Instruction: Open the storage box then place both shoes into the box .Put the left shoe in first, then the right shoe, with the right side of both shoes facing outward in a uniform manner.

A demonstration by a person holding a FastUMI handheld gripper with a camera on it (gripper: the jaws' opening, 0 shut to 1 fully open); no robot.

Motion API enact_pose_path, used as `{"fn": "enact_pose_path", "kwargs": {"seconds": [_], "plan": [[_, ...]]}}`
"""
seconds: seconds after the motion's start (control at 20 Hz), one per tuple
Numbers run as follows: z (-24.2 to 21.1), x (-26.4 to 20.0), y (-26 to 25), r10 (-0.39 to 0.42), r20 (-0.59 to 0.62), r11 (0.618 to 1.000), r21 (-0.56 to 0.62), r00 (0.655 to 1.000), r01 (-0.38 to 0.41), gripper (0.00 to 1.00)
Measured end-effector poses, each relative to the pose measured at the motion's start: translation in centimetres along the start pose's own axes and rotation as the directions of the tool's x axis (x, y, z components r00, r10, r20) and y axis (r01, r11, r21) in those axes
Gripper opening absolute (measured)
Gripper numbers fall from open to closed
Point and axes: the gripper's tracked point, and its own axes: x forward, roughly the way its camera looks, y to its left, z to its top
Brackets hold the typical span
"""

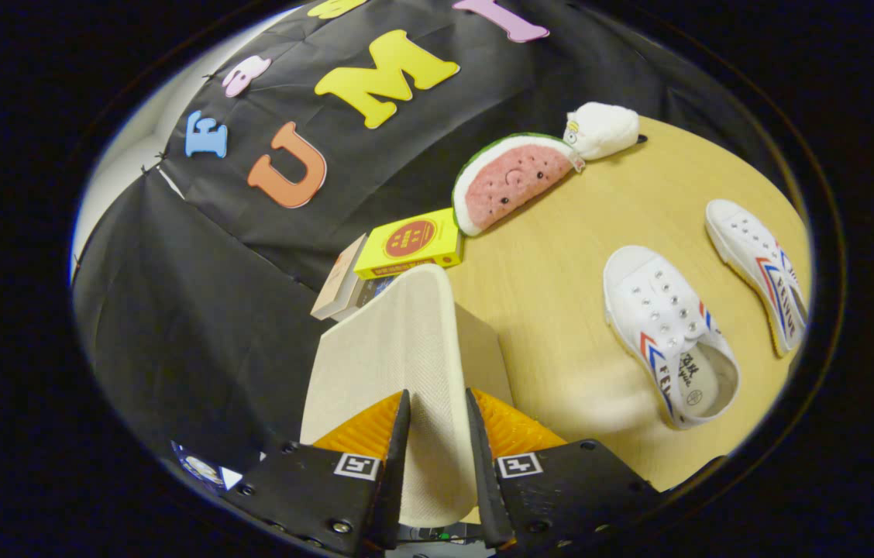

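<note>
Fingers [406, 434] pinch the box lid [406, 341], lifted above the box [483, 345] on the table [561, 256]. Both shoes [665, 333] [758, 267] wait well apart to the side. Swinging the lid fully back, grip firm, should clear the opening.

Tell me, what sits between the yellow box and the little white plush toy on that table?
In the gripper view, a watermelon-slice plush lies between the yellow box and the white plush toy. The gripper is clamped on the beige box lid.
</note>
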Motion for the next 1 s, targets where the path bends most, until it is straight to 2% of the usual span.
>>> {"fn": "enact_pose_path", "kwargs": {"seconds": [0.1,0.25,0.45,0.75,1.0], "plan": [[0.6,-0.2,1.2,0.011,-0.013,0.999,-0.041,1.000,-0.012,0.06],[0.8,-0.8,2.4,0.013,-0.021,0.997,-0.074,1.000,-0.015,0.00],[2.0,-3.1,5.9,0.013,0.007,0.991,-0.136,1.000,-0.012,0.00],[3.6,-5.6,16.7,0.107,0.077,0.957,-0.278,0.991,-0.081,0.00],[2.5,-4.0,25.1,0.170,0.109,0.905,-0.412,0.979,-0.111,0.00]]}}
